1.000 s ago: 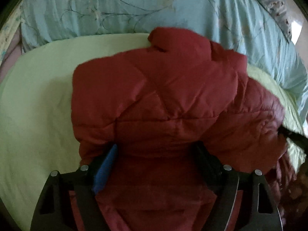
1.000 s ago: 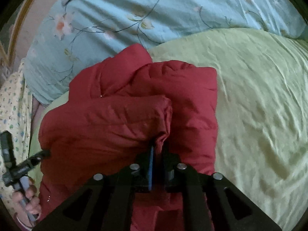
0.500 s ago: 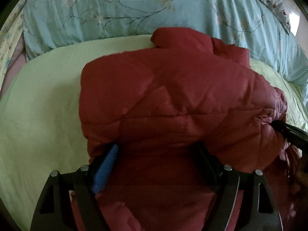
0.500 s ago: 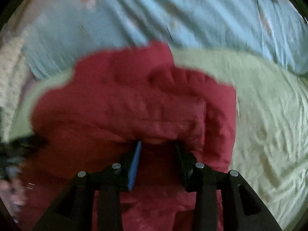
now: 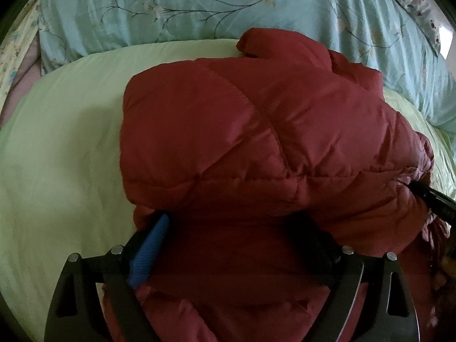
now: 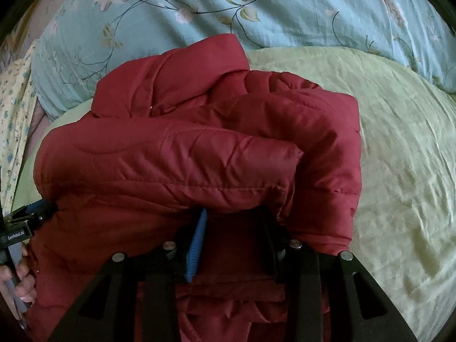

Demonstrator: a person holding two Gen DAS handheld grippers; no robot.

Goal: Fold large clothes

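Left wrist view: the red jacket (image 5: 256,142) is lying on the green sheet (image 5: 62,148) of the bed, filling the frame from centre out to 3 o'clock, with its top edge just short of the blue floral quilt (image 5: 199,5) at 12 o'clock. It is looking folded over on itself into a thick bundle, so the fold seems largely done. The left claw (image 5: 233,228) is standing wide, its jaws having just been opening, with padded fabric bulging between them; its fingertips are hidden under the fold, so whether the pads are pressing I cannot tell. At 3 o'clock a dark finger of the right claw (image 5: 433,199) is poking into the jacket's side. No writing is showing here.

Right wrist view: the jacket (image 6: 176,165) is sitting at centre, a sleeve or flap lying across the top layer and the collar bunching toward 12 o'clock. The right claw (image 6: 230,222) is standing part open, its jaws having opened from a tighter pinch, with a dark gap and loose fabric between them; it seems to be releasing. What is left, in my judgement, is letting go and tidying the lumpy far edge. At 9 o'clock the left claw (image 6: 28,216) is meeting the jacket's edge, a hand (image 6: 20,282) holding it, and small white lettering on its body is too small to read surely.
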